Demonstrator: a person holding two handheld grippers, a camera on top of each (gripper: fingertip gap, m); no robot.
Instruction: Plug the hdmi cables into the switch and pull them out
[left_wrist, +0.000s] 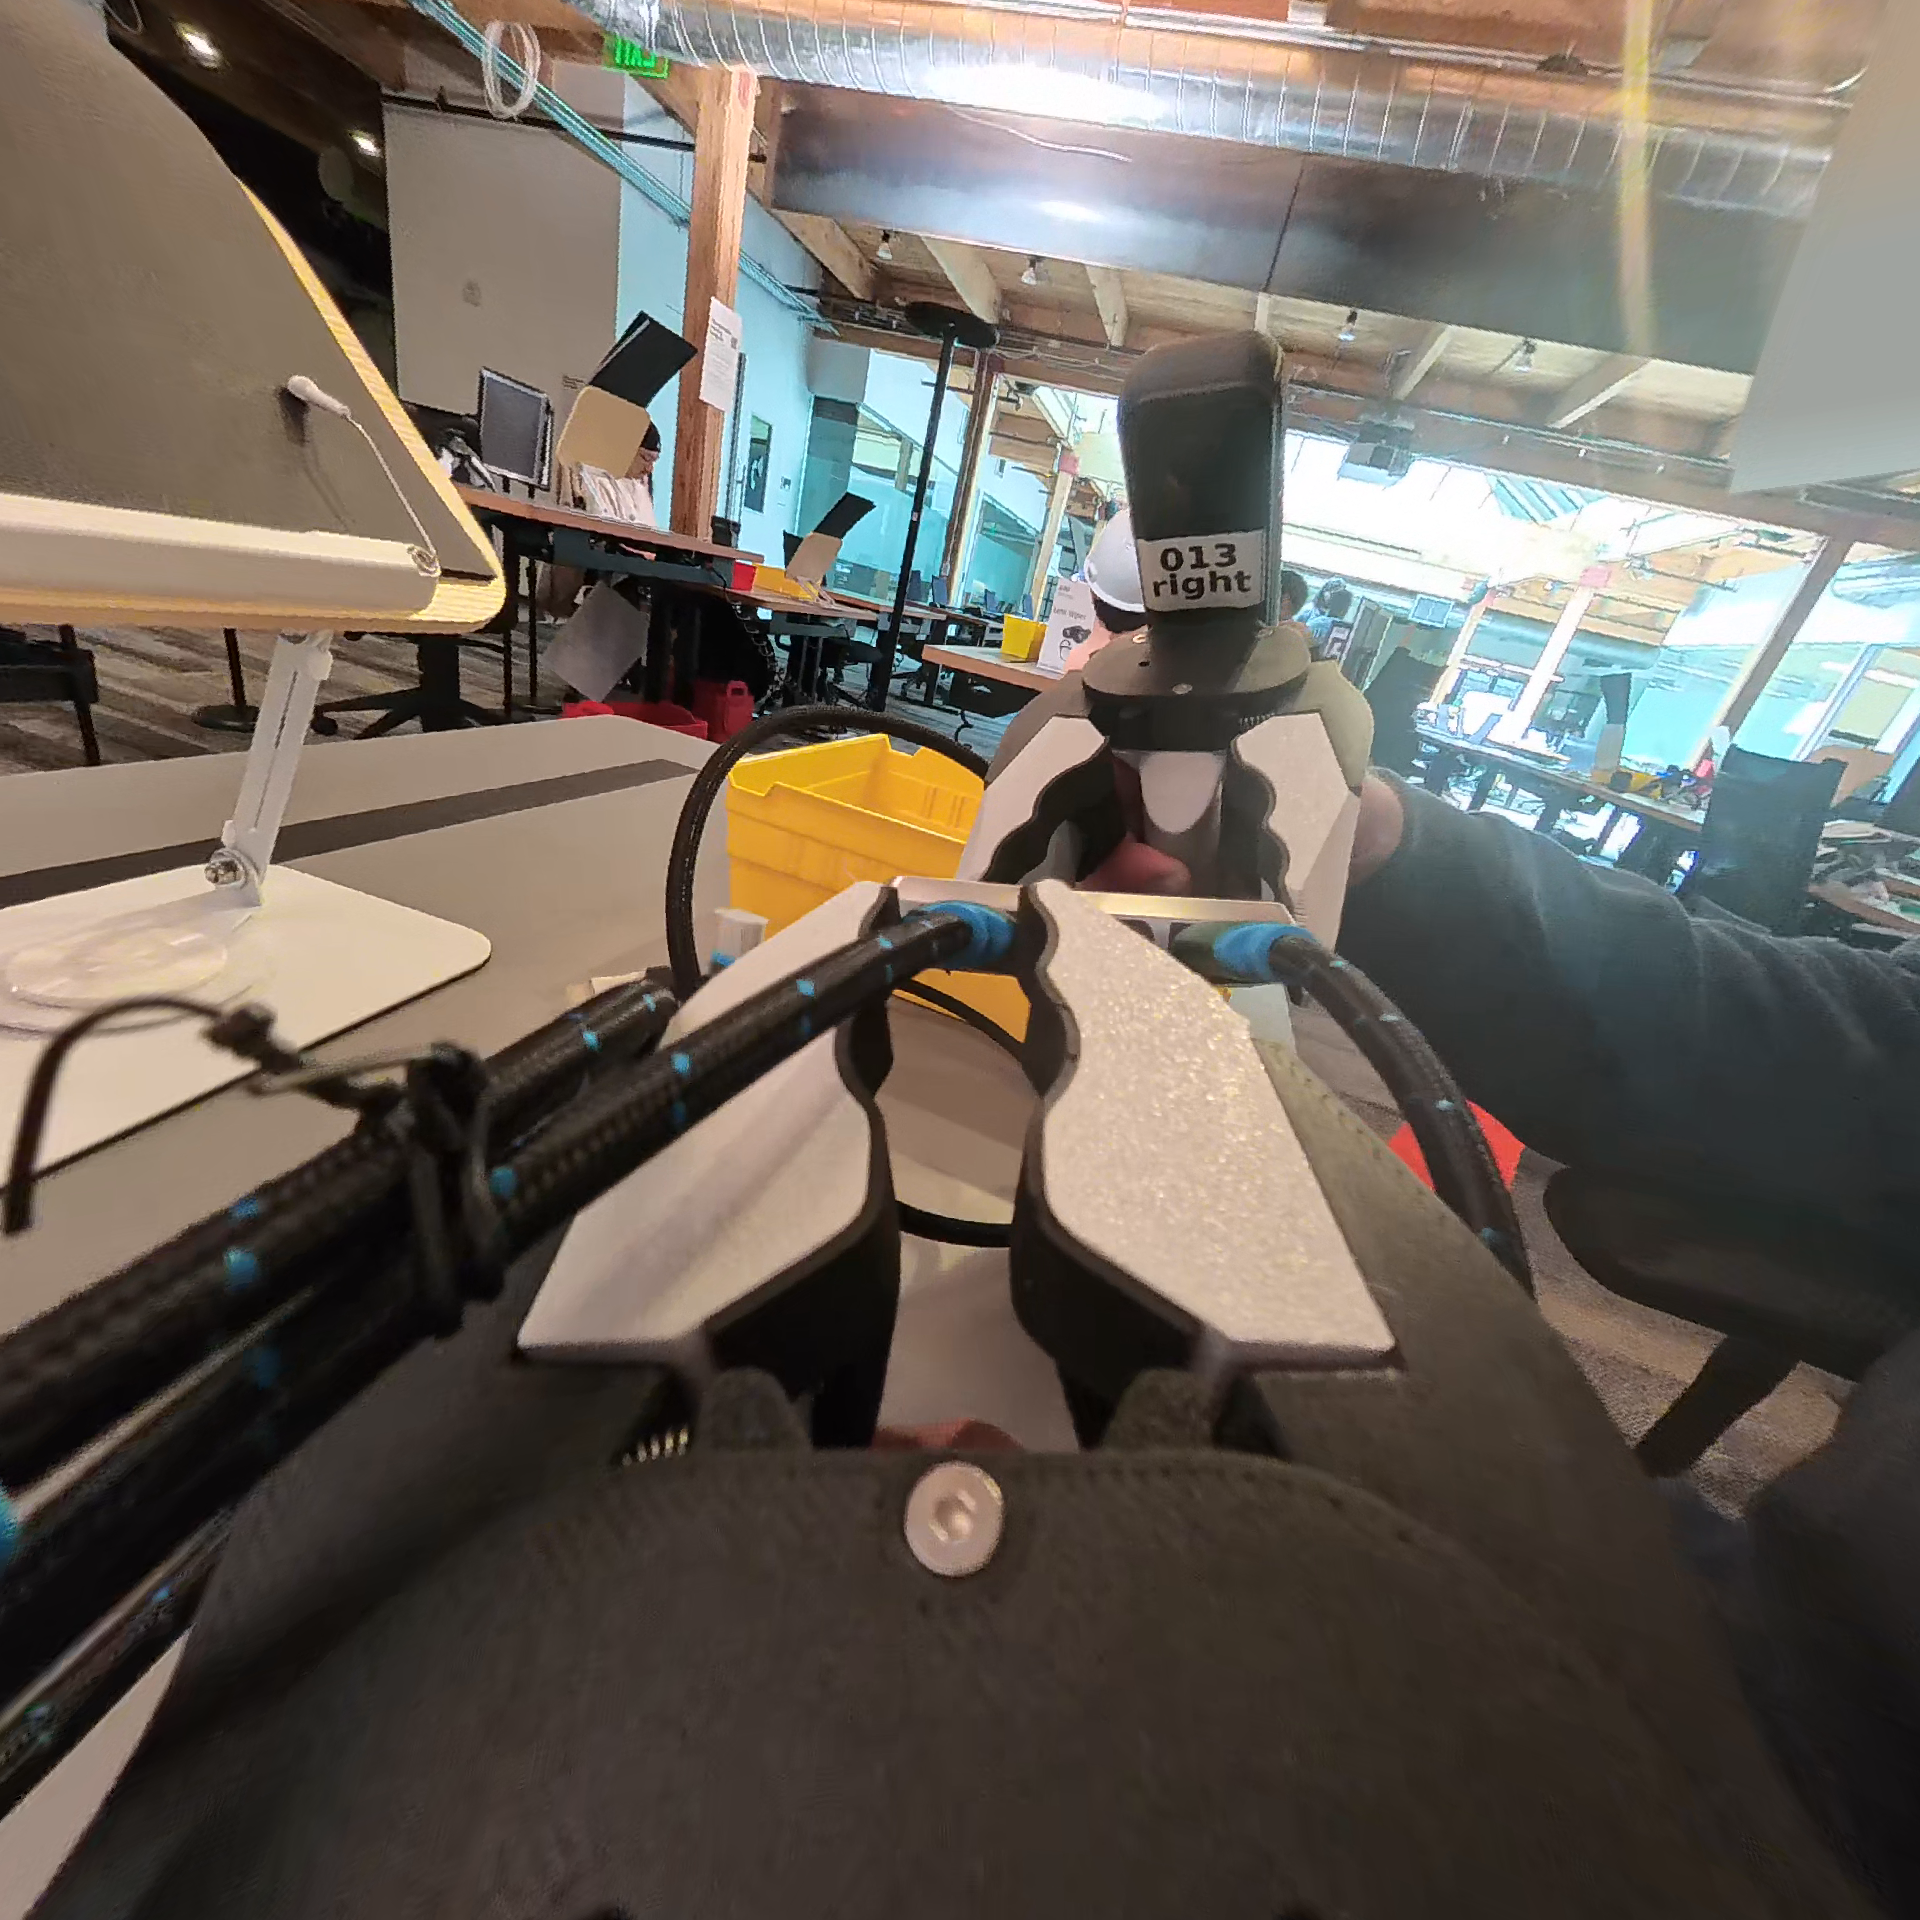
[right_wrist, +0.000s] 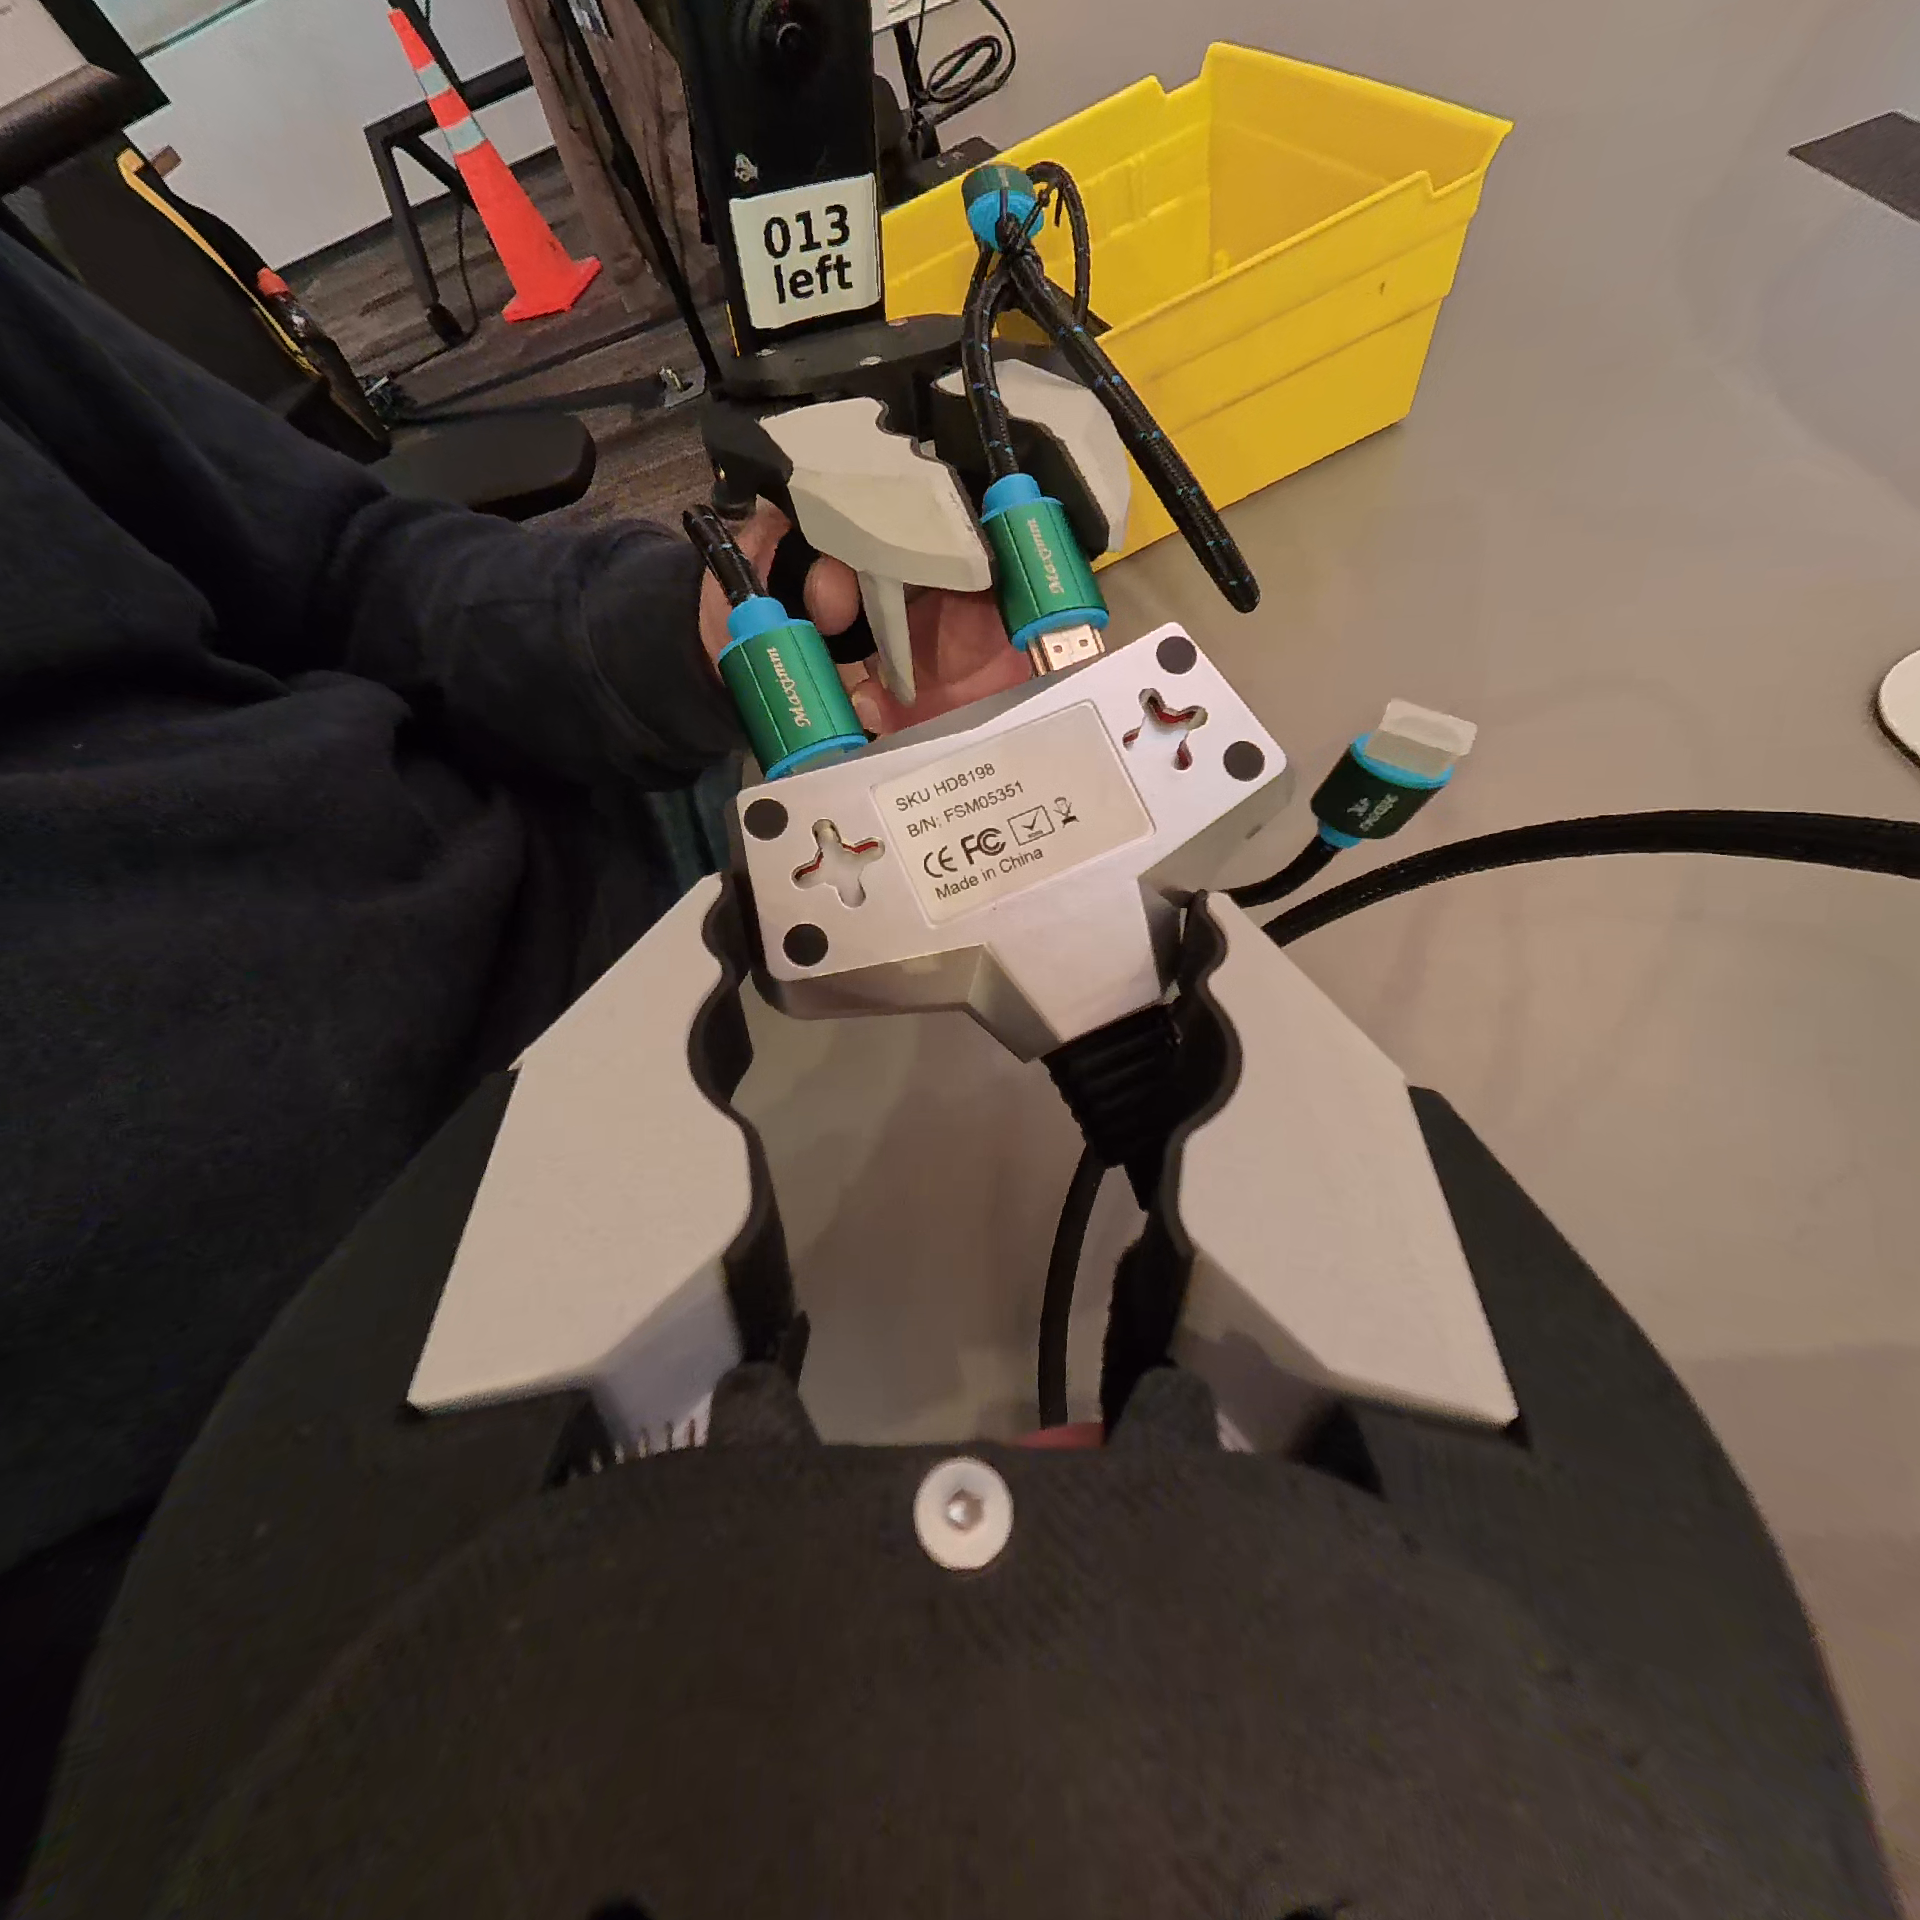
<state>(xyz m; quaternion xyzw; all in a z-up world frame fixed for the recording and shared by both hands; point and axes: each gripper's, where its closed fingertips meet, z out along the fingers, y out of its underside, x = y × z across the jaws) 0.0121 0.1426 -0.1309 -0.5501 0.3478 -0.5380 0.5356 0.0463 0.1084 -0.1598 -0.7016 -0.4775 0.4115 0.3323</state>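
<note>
The yellow bin (right_wrist: 1236, 301) sits in the upper right of the right wrist view, and the part of its inside you can see looks bare; in the left wrist view it's mid-frame (left_wrist: 831, 821) and mostly blocked by the grippers. The right gripper (right_wrist: 961, 935) is clamped on the narrow tail end of the silver switch (right_wrist: 997, 821), which is held up off the grey table (right_wrist: 1558, 1143) with its sticker side facing the camera. One green plug (right_wrist: 790, 701) at left centre is seated all the way in the switch. A second green plug (right_wrist: 1039, 571) is only partly in, with its metal tip still showing at the port. The left gripper (right_wrist: 966, 499) is right around that second plug, but whether its jaws are actually squeezing it, I can't tell; in its own view (left_wrist: 956, 935) the fingers sit close on either side of the blue collar and the contact is hidden. A third plug (right_wrist: 1387, 774) with a clear cap lies loose on the table at centre right, just beside the switch. The black braided cords (left_wrist: 312, 1216) run off the lower left edge. There's open tabletop to the right, and the table edge is on the left by the dark sleeve (right_wrist: 260, 727).
</note>
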